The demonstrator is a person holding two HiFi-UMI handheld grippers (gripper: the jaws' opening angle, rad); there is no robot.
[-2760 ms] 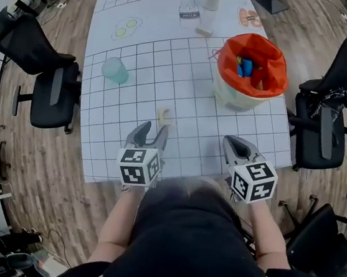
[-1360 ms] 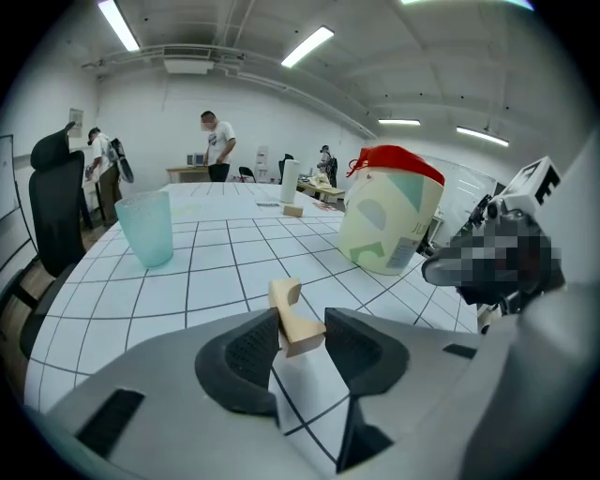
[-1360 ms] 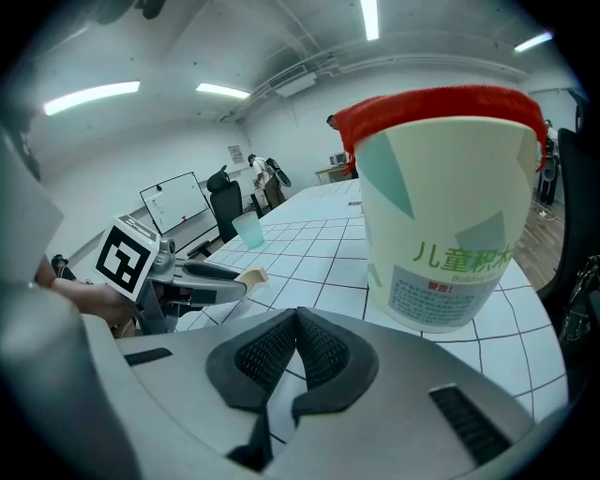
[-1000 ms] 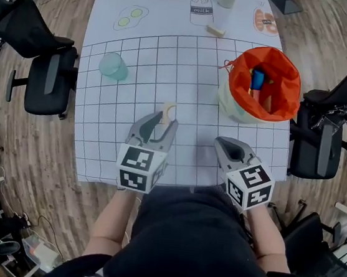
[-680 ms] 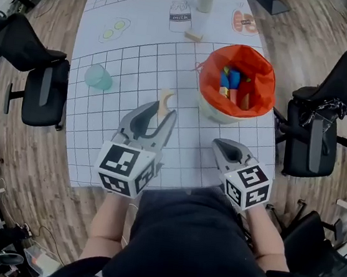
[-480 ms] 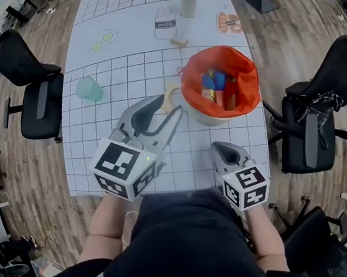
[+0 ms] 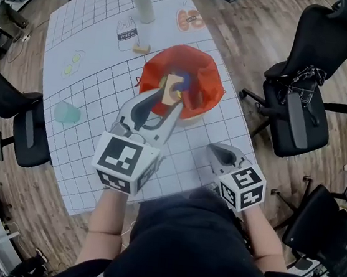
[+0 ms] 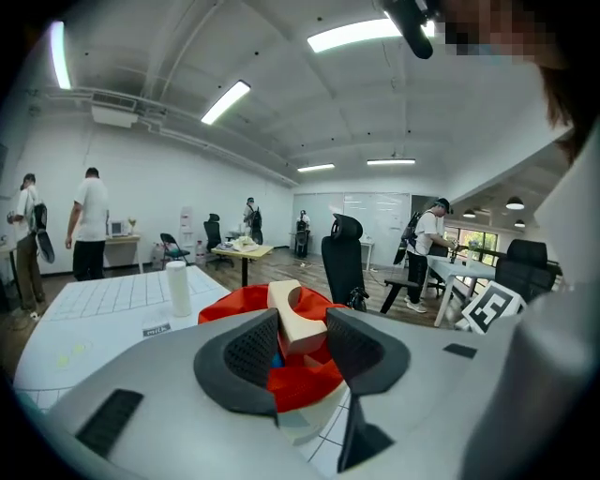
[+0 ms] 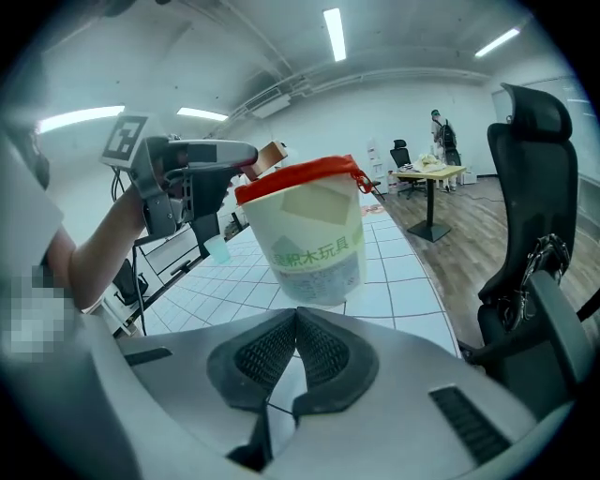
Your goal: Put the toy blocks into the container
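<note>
A pale wooden arch block [image 8: 298, 317] with a curved notch is held between the opening jaws of the left gripper [image 7: 165, 105], above the container [image 9: 314, 246] near the right edge of the grid-printed table [image 7: 91, 90]. "积木玩具" is printed on its white plastic wall, and an orange-red liner [image 7: 197, 97] is folded over its rim. A label [image 7: 128, 34] reading "milk" is seen near the far edge. The right gripper's [image 9: 295, 326] jaws are closed together on nothing.

A green cup [image 7: 67, 113], white cylinder [image 7: 143, 4] — maybe paper — black chair [image 7: 298, 93].
</note>
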